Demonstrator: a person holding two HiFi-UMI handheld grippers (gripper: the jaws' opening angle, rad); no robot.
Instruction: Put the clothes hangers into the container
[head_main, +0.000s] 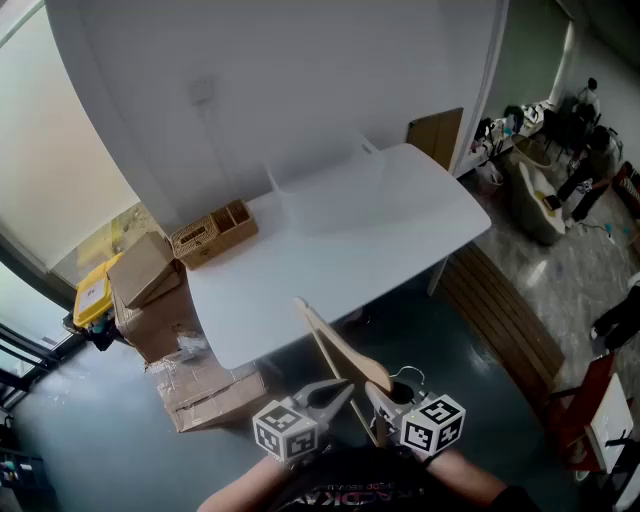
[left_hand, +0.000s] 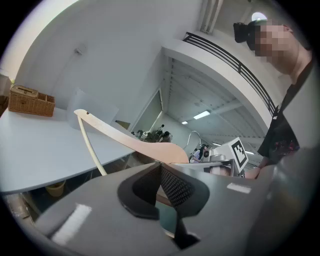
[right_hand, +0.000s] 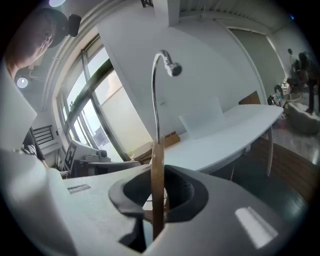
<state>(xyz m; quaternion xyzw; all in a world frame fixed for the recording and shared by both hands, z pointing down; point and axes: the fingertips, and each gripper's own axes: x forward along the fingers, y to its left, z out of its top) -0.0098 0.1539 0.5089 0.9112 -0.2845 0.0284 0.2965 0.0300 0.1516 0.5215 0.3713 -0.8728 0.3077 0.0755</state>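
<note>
Right gripper (right_hand: 156, 199): fingers closed down to a narrow gap on the hanger (right_hand: 157, 172), wood seen edge-on between the pads, metal hook (right_hand: 155, 95) rising straight up toward 12 o'clock in the right gripper view. Left gripper (left_hand: 161, 194): fingers almost together with a thin strip of wood in the gap, so it looks pinched on the same hanger lower down. The hanger's arm sweeps out of the left gripper view toward 10 o'clock. In the head view both grippers sit at 6 o'clock, left gripper (head_main: 340, 393) and right gripper (head_main: 386, 400) just beside each other. The hanger (head_main: 338, 348) is between them and its long arm points to 11 o'clock, up over the near edge of the table (head_main: 330, 262). The hanger is in the air, not resting on the table. A clear bin (head_main: 322, 190) sits at the table's far side, about 12 o'clock from the grippers and well apart from them; likely the container. No hanger shows in it, though its walls are faint. A wicker basket (head_main: 212, 233) is at the table's 10 o'clock end, with cardboard boxes (head_main: 150, 278) on the floor past it. Progress: early, hanger picked up only. Left to do: carry it across to the bin, lower it in, let go. No other hangers in view.
</note>
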